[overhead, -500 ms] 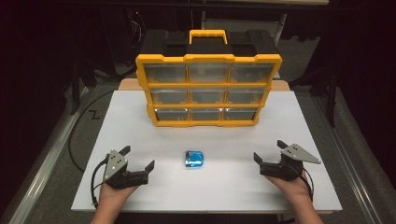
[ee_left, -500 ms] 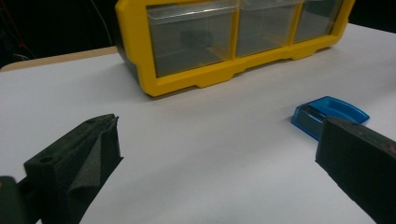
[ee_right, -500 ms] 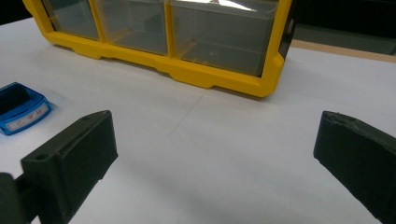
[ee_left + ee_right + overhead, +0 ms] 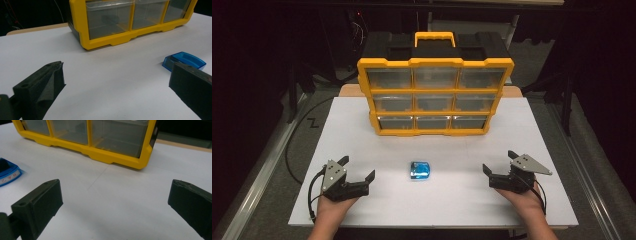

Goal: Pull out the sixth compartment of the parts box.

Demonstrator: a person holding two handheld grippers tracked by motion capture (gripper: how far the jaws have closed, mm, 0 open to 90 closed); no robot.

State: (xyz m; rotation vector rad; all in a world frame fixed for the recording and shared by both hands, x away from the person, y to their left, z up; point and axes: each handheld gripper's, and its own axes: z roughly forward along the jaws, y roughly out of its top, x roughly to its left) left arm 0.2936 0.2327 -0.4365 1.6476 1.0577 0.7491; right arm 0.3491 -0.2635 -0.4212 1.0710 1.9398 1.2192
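High view first: a white desk point(image 4: 362, 130) has a yellow box of drawers point(image 4: 435, 95) standing near its far side. The box has nine clear little drawers in three rows and a yellow handle point(image 4: 432, 38) on top. A small blue case point(image 4: 420, 170) lies flat on the desk in front of the box, well apart from it, about in the middle between the two hands.

The left gripper point(image 4: 358, 170) rests low on the near left part of the desk, held by a hand point(image 4: 332, 207). Its fingers are spread wide and nothing is between them. The blue case sits off to its right, near but not touching.

The right gripper point(image 4: 498, 162) rests on the near right part of the desk, held by the other hand point(image 4: 524, 197). Its fingers are spread wide too, with nothing between them. The blue case is farther from this one than from the left one.

Left gripper view: two black fingers point(image 4: 42, 85) stand far apart, with bare desk between them. The blue case point(image 4: 186, 59) peeks out just behind the finger on the right side of that view. The bottom row of the drawer box point(image 4: 130, 20) is up ahead.

Right gripper view: the black fingers point(image 4: 40, 202) are also far apart over bare desk. A corner of the blue case point(image 4: 8, 173) shows at the left edge, and the drawer box point(image 4: 95, 137) is ahead.
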